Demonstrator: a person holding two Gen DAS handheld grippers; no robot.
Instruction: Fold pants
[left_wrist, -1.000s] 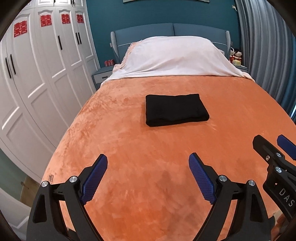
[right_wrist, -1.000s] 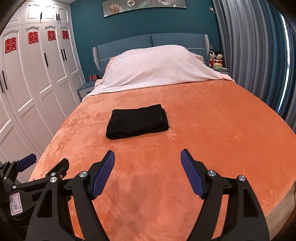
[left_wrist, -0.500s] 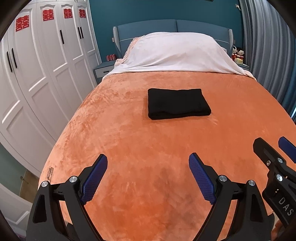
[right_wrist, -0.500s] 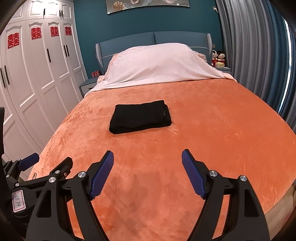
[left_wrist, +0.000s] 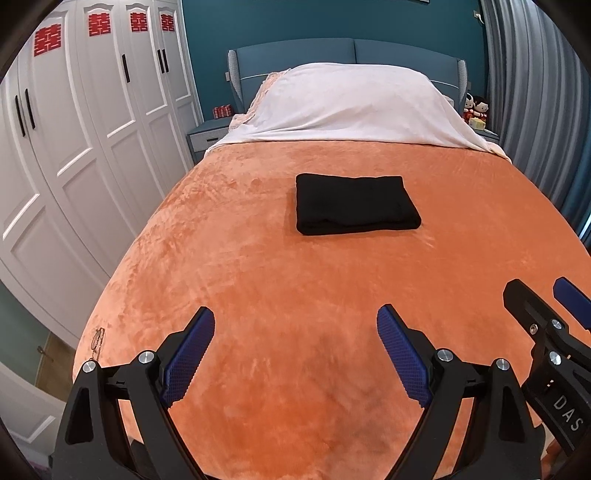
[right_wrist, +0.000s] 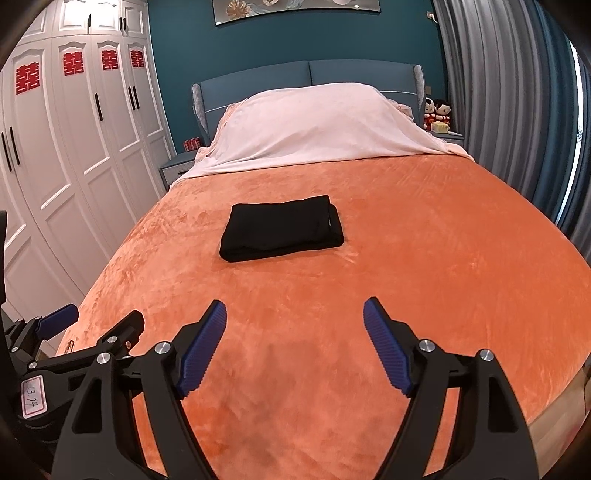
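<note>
Basically, one quiet frame, both tools idle.
pants: black pants (left_wrist: 354, 205) lay folded into a neat flat rectangle on the orange blanket (left_wrist: 258, 295), centre of the left wrist frame, slightly above the middle; in the right wrist frame the same bundle (right_wrist: 282, 229) sat a bit left of centre.
left gripper: left gripper (left_wrist: 295, 345) was at the bottom of its own frame, jaws wide apart, nothing between the blue pads, only blanket under them; also seen at lower left of the right wrist frame.
right gripper: right gripper (right_wrist: 294, 338) was at the bottom of its own frame, jaws fairly wide, holding nothing; its tip poked in at the lower right of the left wrist frame.
gap to pants: both grippers well apart from the pants, on the near side of the bed.
bed head: white sheet (left_wrist: 351, 107) covered the pillows, upper centre, against a blue headboard (left_wrist: 351, 55).
left side: white wardrobe (left_wrist: 92, 129) with red paper cuts on the doors.
right side: grey curtain (right_wrist: 509, 92).
</note>
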